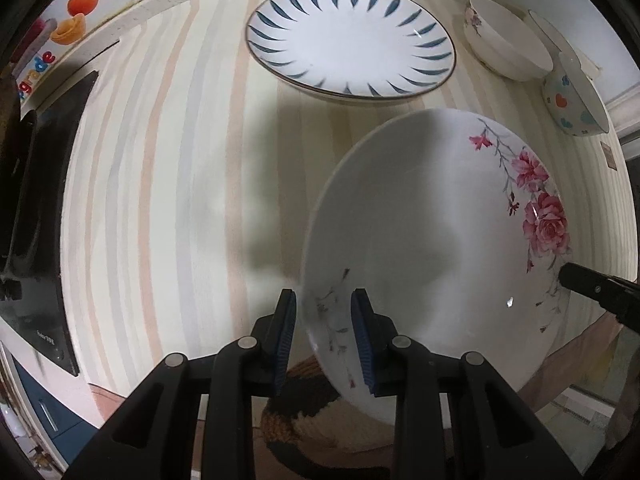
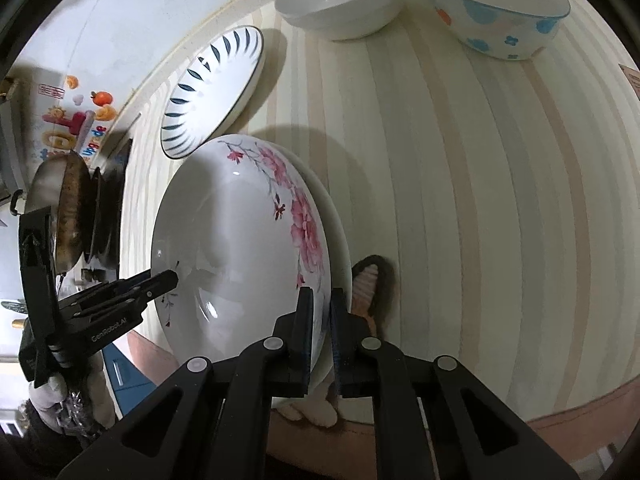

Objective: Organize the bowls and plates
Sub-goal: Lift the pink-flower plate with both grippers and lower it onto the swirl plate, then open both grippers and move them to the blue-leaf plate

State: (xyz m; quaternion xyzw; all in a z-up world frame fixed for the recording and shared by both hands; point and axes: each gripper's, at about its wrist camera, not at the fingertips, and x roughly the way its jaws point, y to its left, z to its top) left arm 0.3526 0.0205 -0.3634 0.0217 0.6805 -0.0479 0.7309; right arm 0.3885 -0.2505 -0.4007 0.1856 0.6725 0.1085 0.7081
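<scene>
A white plate with pink flowers [image 1: 440, 240] is held tilted above the striped table [image 1: 160, 200]. My left gripper [image 1: 326, 320] straddles the plate's near rim with a wide gap between its blue pads; contact is unclear. My right gripper [image 2: 322, 320] is shut on the plate's opposite rim [image 2: 240, 240]; its tip shows in the left wrist view [image 1: 592, 284]. A white plate with blue leaf marks [image 1: 352, 44] lies farther back, also in the right wrist view [image 2: 212, 92]. A white bowl [image 2: 340, 0] and a blue-dotted bowl [image 2: 496, 16] stand at the back.
A black stove top [image 1: 40, 220] with a pan [image 2: 72, 216] lies at the left. A wall with fruit stickers [image 1: 76, 8] runs behind the table. The table's front edge [image 2: 580, 400] is near me. The right half of the table is bare striped cloth [image 2: 480, 200].
</scene>
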